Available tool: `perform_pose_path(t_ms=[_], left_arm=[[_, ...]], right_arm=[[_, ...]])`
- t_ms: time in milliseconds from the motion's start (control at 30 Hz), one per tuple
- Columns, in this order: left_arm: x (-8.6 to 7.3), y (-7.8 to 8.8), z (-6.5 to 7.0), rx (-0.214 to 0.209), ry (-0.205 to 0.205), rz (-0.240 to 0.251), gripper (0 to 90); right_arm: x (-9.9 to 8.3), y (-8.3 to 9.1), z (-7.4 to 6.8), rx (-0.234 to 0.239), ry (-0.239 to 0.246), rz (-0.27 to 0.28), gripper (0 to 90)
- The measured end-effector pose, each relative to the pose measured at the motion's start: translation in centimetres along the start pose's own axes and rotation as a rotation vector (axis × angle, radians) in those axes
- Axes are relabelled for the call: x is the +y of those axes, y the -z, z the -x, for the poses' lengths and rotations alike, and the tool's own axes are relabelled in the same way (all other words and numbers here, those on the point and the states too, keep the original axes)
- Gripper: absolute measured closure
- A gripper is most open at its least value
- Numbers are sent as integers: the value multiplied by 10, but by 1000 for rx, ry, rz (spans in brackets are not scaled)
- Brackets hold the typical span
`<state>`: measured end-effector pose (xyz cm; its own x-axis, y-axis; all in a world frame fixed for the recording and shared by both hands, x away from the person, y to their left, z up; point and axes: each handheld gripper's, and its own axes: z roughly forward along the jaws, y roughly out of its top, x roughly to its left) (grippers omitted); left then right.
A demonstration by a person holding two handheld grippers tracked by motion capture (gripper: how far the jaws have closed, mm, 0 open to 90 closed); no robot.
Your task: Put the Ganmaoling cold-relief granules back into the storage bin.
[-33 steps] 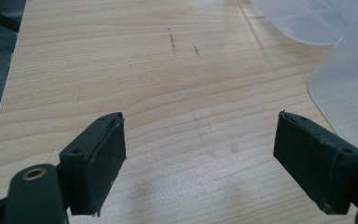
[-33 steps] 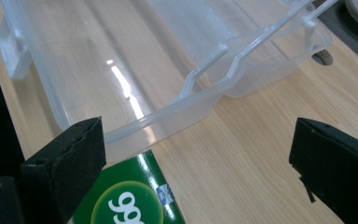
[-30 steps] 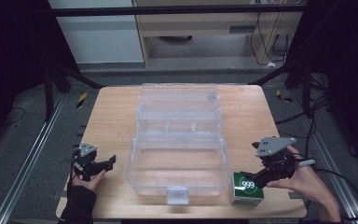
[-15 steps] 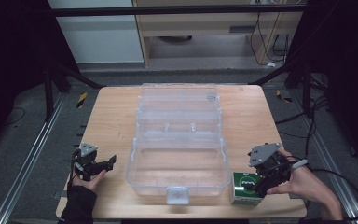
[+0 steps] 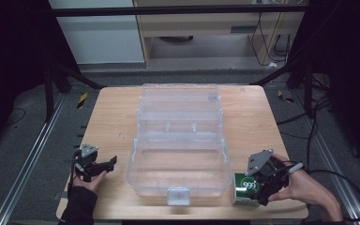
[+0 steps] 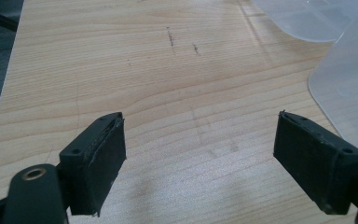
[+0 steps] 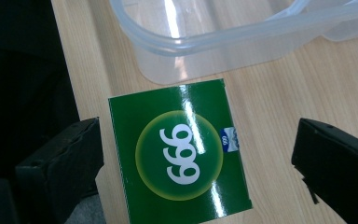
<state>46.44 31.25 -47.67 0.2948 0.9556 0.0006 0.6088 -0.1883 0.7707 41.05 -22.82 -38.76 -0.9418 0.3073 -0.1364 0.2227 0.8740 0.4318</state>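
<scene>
Pale wood grain covers the table [image 5: 108,122], which stands on a dark floor with a cabinet beyond its far edge. Nearest the person, at the front right corner, a green box [image 5: 245,188] printed with "999" lies just beside the front right corner of the clear plastic container [image 5: 180,140]. The right gripper [image 5: 261,183] sits over that box; in the right gripper view its jaws stand wide on either side of the green box [image 7: 179,154], with a gap showing between each pad and the box's edges, so nothing is pinched. Those jaws have just been opening, with the box between them.

A second ago the right gripper stood a little higher and farther right of the box, the printed top plainly uncovered; half a second ago it had come down toward the box, and now it partly covers the box's right side.

At the front left, the left gripper [image 5: 104,165] rests on the table in the person's hand, where it was a second ago. Its jaws are spread [image 6: 200,154] over bare wood, with a corner of the container [image 6: 349,79] at their right.

Farther off, the container lies open, unchanged from before.
</scene>
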Motion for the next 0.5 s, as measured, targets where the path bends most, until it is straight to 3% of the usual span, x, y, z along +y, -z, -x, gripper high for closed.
perform_pose_path(t_ms=[500], left_arm=[[0,0,0,1,-3,-2,162]], right_arm=[[-5,-20,-3,34,22,-73,12]])
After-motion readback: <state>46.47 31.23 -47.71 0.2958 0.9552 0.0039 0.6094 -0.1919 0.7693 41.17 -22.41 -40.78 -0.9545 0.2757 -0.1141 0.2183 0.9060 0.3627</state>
